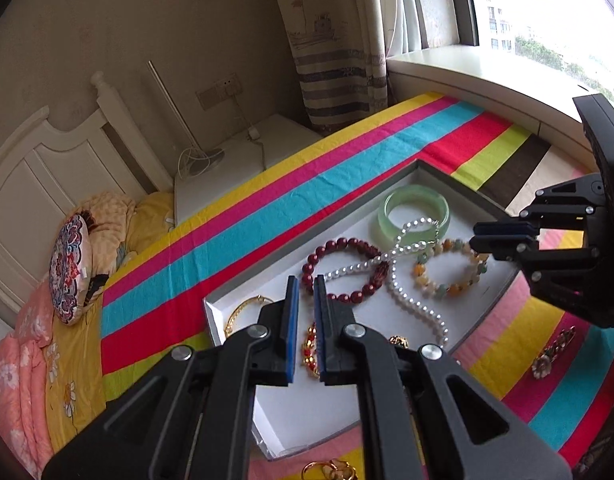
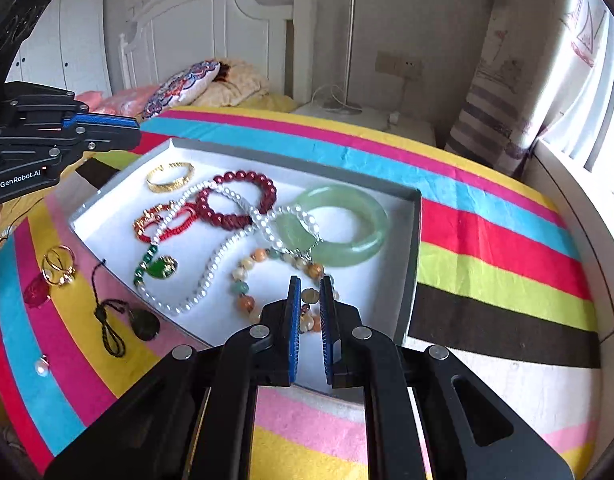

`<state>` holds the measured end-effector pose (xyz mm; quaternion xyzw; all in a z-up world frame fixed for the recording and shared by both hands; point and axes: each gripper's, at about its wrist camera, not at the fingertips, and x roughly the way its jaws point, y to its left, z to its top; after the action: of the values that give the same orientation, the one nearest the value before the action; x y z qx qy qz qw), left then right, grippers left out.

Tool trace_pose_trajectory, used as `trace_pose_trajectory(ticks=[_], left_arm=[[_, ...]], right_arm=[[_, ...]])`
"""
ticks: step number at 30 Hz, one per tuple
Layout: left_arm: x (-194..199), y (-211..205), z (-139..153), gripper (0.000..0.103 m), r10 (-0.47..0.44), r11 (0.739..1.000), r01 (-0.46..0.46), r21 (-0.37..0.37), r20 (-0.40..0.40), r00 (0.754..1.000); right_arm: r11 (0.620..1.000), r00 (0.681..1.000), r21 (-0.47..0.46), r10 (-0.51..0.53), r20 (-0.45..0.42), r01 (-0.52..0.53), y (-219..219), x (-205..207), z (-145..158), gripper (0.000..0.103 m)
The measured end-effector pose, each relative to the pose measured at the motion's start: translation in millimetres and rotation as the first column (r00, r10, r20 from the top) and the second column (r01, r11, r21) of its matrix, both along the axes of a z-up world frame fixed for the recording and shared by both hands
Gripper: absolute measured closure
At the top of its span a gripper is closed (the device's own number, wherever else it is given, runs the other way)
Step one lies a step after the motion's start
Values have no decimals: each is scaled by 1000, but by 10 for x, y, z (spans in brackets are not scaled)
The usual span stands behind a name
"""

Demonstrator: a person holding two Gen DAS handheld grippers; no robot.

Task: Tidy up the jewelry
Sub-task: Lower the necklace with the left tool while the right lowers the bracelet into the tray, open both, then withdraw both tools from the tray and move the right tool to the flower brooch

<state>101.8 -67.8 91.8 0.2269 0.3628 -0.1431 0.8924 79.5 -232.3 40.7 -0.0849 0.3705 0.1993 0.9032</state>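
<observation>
A: Both grippers, left [image 1: 305,292] and right [image 2: 310,292]?

B: Jaws nearly closed, holding nothing, over the shallow white cardboard tray [image 2: 411,256] on the striped bed.

A: Jewelry?

B: Inside (tangled): white pearl necklace [image 2: 211,276], dark-red bead bracelet [image 2: 243,196], pale-green jade bangle [image 2: 347,232] farthest.

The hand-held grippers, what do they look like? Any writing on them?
Both are black plastic with silver round bolts. The left hand-held gripper and right hand-held gripper each have two flat fingers lined with blue ridged pads. White letters on the left one's side read GenRobot.AI.
</observation>
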Motion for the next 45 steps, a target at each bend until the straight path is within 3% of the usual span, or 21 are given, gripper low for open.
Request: trace_pose_trajectory(ticks=[5,7,8,9,10,11,12,15,17,22,29,34,35,38,45], left_arm=[[-23,150,-272,95,27,1000,-26,8,-46,999],[-76,199,-295,93,34,999,-34,-15,-49,998],[-113,216,-294,87,40,999,-41,-30,-50,998],[-164,232,-293,71,49,998,-51,-40,-45,998],[-233,246,-282,62,59,997,-60,-47,-26,998],[-308,246,-252,41,72,996,-72,-56,-1,997],[-401,268,-232,25,91,994,-89,-67,28,995],[-699,307,-168,9,143,985,-132,-113,91,986],[-866,365,-194,4,200,973,-185,-135,110,974],[-1301,550,-377,4,311,942,-283,-180,156,937],[-1596,839,-542,3,352,919,-317,-233,128,927],[-1686,943,-554,3,316,915,-271,-299,112,942],[-1681,930,-565,3,300,920,-258,-295,104,948],[-1632,872,-604,3,247,935,-219,-279,70,966],[-1593,825,-650,3,239,941,-218,-259,54,969]], right_arm=[[1000,999,-1,-24,-22,24,-62,-27,-21,92],[999,999,20,-26,-46,27,-75,-42,-20,87],[999,998,33,-31,-55,33,-103,-52,-17,75],[998,997,48,-39,-60,41,-126,-83,-8,59],[996,997,66,-50,-58,54,-155,-130,13,51],[994,997,87,-58,-48,62,-183,-187,50,44],[992,998,111,-55,-33,58,-206,-265,89,44],[989,999,140,-46,4,45,-233,-490,203,44],[986,999,163,-40,14,37,-246,-628,256,44],[982,998,183,-51,39,43,-321,-940,259,36],[986,1000,164,-15,2,14,-405,-1240,69,36],[991,998,124,45,-31,-41,-317,-1282,-18,34],[993,997,103,65,-36,-61,-266,-1283,-31,29],[993,994,56,104,-39,-102,-131,-1286,-90,28],[993,987,69,108,-119,-100,-119,-1170,-169,28]])
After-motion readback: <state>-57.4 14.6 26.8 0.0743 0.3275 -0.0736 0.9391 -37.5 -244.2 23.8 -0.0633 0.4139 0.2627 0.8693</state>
